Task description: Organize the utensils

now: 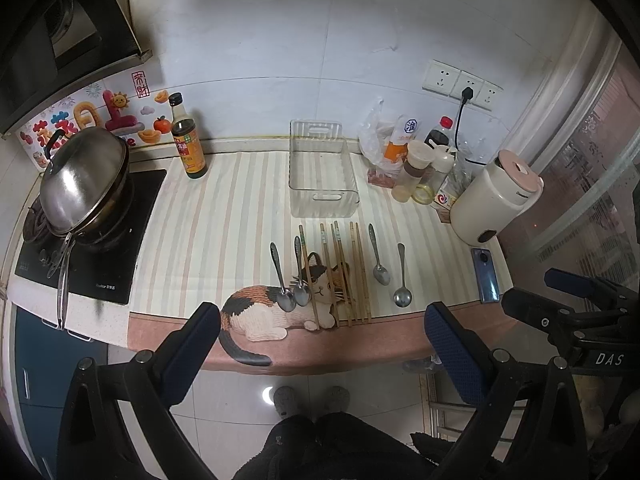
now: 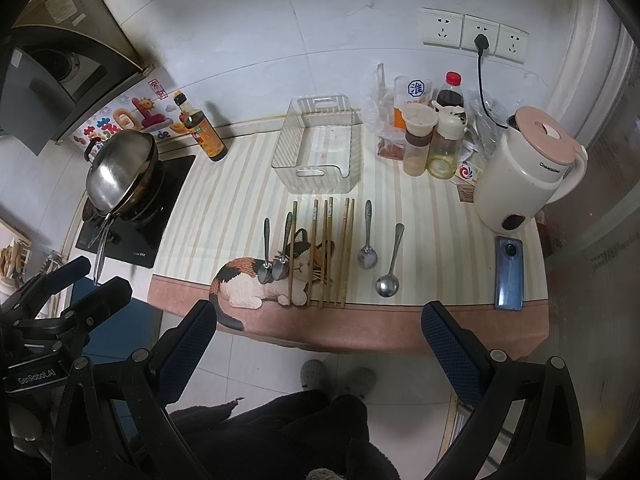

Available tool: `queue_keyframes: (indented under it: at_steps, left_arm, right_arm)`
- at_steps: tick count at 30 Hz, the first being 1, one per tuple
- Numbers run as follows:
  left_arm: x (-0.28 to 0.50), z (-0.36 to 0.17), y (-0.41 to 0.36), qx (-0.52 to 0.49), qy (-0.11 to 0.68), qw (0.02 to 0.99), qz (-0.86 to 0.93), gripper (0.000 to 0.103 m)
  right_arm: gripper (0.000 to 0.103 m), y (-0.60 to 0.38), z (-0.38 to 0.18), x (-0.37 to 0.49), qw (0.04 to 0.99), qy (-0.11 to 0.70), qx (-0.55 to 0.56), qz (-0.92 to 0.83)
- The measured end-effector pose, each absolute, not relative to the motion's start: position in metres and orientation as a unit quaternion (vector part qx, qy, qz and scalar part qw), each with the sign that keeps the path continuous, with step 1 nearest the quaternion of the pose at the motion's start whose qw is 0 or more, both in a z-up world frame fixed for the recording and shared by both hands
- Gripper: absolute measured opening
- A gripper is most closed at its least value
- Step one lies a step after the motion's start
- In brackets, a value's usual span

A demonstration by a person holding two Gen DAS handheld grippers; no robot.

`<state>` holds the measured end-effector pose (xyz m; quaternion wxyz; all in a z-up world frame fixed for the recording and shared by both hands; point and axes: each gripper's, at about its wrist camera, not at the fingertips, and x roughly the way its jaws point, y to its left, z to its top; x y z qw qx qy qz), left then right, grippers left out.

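Striped counter mat carries four spoons and chopsticks laid parallel, just before an empty clear bin. Left gripper and right gripper hover off the counter edge, jaws spread, holding nothing.

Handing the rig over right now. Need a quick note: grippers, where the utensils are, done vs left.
Left gripper: open, empty, held back off the counter edge.
Right gripper: open, empty, also short of the counter.
Clear ribbed plastic bin: empty, at the back of the striped cat-print mat.
Four metal spoons, e.g., and wooden chopsticks lie on the mat in front of the bin.
Done: nothing yet.
Left: presumably every spoon and chopstick into the bin.
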<state>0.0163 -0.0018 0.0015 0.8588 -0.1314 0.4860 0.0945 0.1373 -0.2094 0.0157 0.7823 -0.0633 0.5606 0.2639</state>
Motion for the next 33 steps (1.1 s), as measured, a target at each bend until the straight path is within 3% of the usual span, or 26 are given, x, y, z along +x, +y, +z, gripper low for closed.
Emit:
queue_keyframes:
  at_steps: [18,27,29,31,33]
  left_arm:
    - [0.022,-0.005,0.008,-0.115,0.475,0.863,0.127,0.103]
    - [0.055,-0.075,0.069,-0.055,0.471,0.846,0.241,0.103]
    - [0.060,-0.099,0.084,-0.067,0.490,0.836,0.237,0.103]
    - [0.066,-0.125,0.096,-0.077,0.512,0.823,0.234,0.103]
    - [0.074,-0.153,0.103,-0.101,0.541,0.807,0.215,0.102]
  right_arm:
    - [0.103,-0.212,0.016,0.136,0.789,0.558,-0.056,0.253]
    - [0.102,-0.203,-0.042,0.168,0.817,0.553,-0.033,0.158]
    - [0.095,-0.202,-0.065,0.175,0.813,0.564,-0.027,0.139]
    - [0.075,-0.200,-0.091,0.181,0.807,0.576,-0.016,0.127]
    - [0.062,-0.198,-0.112,0.185,0.800,0.588,-0.008,0.118]
